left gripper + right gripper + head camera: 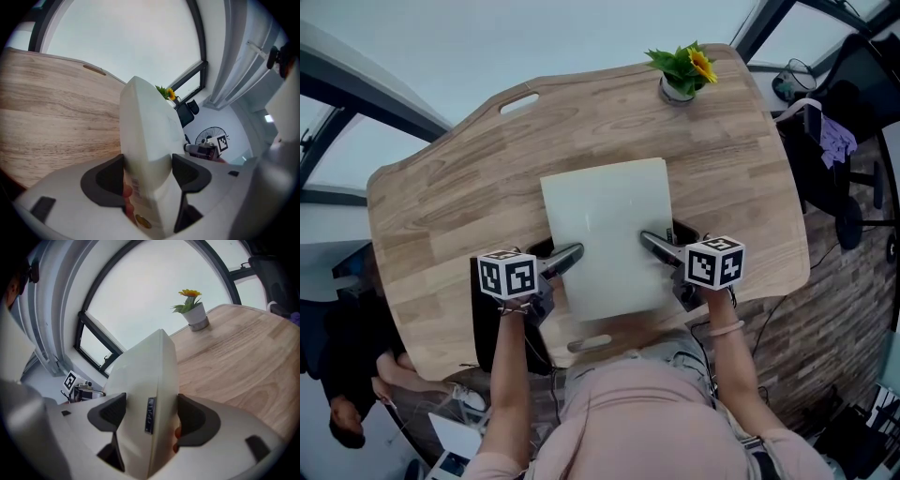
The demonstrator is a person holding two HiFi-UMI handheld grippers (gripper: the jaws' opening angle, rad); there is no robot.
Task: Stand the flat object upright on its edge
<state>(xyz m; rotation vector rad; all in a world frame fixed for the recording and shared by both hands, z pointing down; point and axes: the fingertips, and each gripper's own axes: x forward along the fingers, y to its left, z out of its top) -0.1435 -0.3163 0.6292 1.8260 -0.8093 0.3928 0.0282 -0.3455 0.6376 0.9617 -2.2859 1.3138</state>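
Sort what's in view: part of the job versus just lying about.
Job: white flat object; left hand-held gripper and right hand-held gripper, both shut on it; wooden table.
Lying about: potted flower; office chair beside the table.

Creamy white flat object [607, 234], pale wood-grain table [441, 216], yellow flower [703, 64], green leaves [675, 64], dark grey fingers [105, 180]

Count: 2 grippers (left gripper [567, 257], right gripper [655, 245]), 1 flat white box [609, 225], 1 wooden table [441, 216], 1 potted sunflower [684, 67].
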